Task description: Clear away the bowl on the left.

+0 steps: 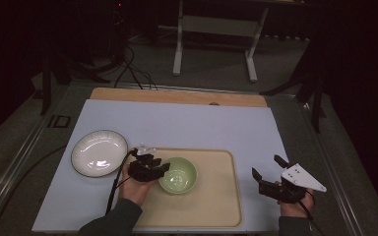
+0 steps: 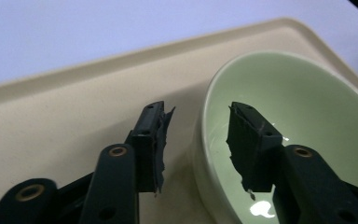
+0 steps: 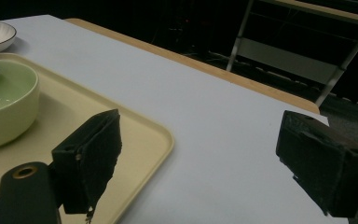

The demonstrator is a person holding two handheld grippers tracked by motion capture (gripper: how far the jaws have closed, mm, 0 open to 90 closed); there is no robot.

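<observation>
I see the pale green glazed ceramic bowl resting in the left half of the shallow beige plastic tray on the light grey worktop. My left gripper sits at the bowl's left rim, its fingers parted and straddling the wall, one outside and one inside, neither pressing on it. My right gripper hovers just right of the tray, fingers spread wide with nothing between them. A white round ceramic plate lies just left of the tray.

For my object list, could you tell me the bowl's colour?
The bowl is pale green, clearest in the left gripper view.
</observation>
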